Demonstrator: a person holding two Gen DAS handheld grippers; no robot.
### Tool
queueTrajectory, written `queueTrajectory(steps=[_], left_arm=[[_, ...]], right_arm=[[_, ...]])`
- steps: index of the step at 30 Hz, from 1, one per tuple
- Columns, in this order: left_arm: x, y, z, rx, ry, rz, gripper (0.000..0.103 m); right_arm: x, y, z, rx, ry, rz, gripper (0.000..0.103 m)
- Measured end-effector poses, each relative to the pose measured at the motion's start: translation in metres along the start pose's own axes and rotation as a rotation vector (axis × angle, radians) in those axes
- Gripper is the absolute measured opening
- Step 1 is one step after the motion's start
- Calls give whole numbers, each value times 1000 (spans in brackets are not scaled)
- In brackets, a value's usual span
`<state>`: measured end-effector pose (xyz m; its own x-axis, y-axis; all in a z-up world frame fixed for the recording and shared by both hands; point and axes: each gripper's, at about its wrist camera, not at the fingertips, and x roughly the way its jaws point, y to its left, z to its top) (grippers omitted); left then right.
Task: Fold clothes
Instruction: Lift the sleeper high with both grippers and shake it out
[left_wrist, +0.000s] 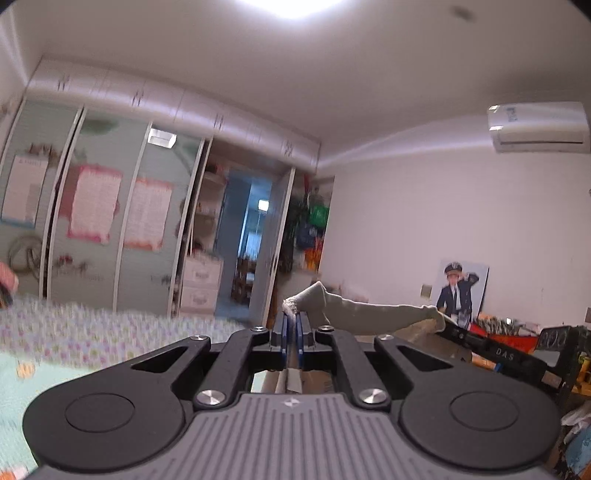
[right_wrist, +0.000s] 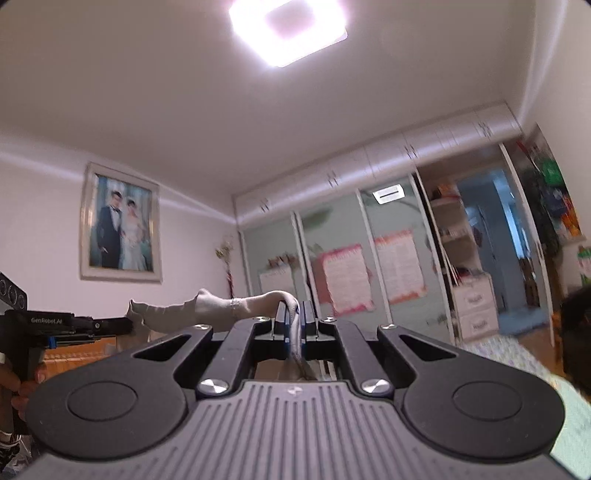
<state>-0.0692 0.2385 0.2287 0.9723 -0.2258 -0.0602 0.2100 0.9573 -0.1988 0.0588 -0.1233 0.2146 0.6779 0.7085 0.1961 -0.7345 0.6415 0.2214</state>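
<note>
The left gripper (left_wrist: 292, 325) has its jaws clamped on one end of a grey garment (left_wrist: 362, 312), the frayed whitish edge of the cloth bunched just above the blue pads. From there the garment stretches to the right, well above the bed (left_wrist: 92, 332), to the right gripper (left_wrist: 448, 325), which holds its other end. In the right wrist view the right gripper (right_wrist: 294, 325) likewise has its jaws pressed together on the cloth, a fold of grey fabric pinched between the pads and more of it hanging down below them. The garment (right_wrist: 207, 310) runs leftward to the left gripper (right_wrist: 127, 323), gripped by a hand (right_wrist: 14, 384) at the lower left edge. The garment hangs between the two grippers with a slight sag, clear of the bed's patterned cover. Behind it stand wardrobe doors (left_wrist: 92, 206) with posters, and a ceiling light (right_wrist: 288, 31) glares overhead.
</note>
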Motion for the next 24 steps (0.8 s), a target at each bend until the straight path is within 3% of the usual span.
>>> queueTrajectory(steps=[7,15,24], left_arm=[[93,52,-68,-89,246,88,4],[186,108,-119,-91,372,192,4],[222,164,-252,-266,640,230,4]], right_arm=[[60,-39,-77,33,209,-135,6],[141,-86,-159,90,377,-256,6],[155,-124,-288,228,618,-341,6]])
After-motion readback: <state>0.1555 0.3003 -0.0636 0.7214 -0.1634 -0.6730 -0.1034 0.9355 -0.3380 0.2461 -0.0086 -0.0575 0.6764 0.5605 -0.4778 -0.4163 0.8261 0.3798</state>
